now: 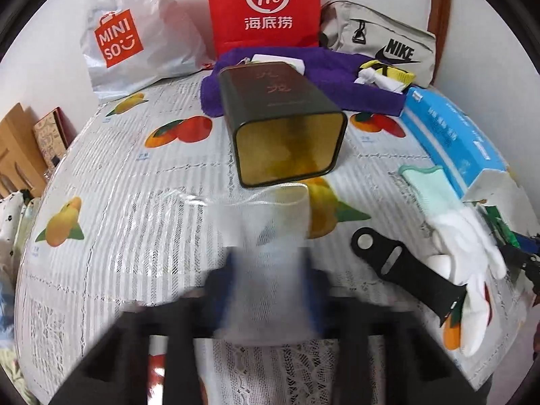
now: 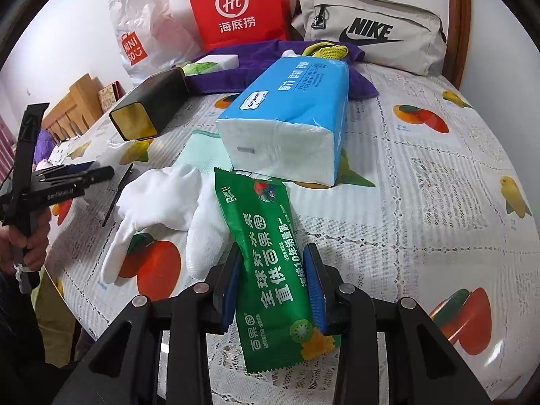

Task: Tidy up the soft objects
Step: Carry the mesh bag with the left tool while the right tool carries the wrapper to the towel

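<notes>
Your left gripper (image 1: 270, 290), at the bottom centre of its view, is clenched on a sheer mesh pouch (image 1: 270, 233) whose open top points toward the mouth of the dark tin (image 1: 283, 125) lying on its side in the middle of the frame. Your right gripper (image 2: 275, 290) grasps a green packet (image 2: 270, 263) between its blue pads (image 2: 315, 290), low in the centre of its view. I judge that the step in hand is to bring these small soft things to the tin; the next move asks you to line the pouch up with the opening and push gently, because the tin can slide on the cloth. A white glove (image 2: 162, 199) lies just left of the packet, beside the blue tissue pack (image 2: 287, 118). All rests on a table with a fruit-print lace cloth (image 2: 422, 185). Along the wall at the top stand a red paper bag (image 2: 236, 6), a white Miniso bag (image 1: 128, 33) and a Nike pouch (image 2: 368, 30), with a purple towel (image 1: 337, 77) before them.
</notes>
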`<state>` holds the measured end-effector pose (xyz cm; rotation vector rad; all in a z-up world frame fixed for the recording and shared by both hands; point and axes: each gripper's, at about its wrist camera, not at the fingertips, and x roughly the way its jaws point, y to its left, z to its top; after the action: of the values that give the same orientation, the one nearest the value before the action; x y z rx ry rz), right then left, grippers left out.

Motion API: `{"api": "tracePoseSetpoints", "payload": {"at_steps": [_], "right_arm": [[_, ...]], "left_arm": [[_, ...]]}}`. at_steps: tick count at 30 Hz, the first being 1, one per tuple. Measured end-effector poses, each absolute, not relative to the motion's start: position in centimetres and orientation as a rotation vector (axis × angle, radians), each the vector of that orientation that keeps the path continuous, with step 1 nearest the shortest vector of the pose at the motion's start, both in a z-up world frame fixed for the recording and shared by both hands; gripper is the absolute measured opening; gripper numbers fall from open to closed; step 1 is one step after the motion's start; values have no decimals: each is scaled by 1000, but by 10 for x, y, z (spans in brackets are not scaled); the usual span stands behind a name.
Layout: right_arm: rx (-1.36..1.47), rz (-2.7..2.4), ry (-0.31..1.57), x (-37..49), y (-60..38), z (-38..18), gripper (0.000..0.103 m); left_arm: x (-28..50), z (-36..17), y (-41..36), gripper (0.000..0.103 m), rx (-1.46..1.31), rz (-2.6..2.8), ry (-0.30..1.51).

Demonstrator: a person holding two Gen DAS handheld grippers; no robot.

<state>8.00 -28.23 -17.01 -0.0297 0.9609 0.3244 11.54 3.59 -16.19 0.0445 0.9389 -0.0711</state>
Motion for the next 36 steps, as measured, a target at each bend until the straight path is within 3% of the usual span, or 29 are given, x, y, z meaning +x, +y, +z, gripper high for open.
{"api": "tracePoseSetpoints", "payload": {"at_steps": [4, 36], "right_arm": [[-34, 335, 957, 78, -280, -166, 34], [-2, 428, 827, 105, -269, -77, 34]], "left_arm": [[114, -157, 48, 8, -54, -122, 962], [119, -66, 51, 8, -186, -199, 858]]}}
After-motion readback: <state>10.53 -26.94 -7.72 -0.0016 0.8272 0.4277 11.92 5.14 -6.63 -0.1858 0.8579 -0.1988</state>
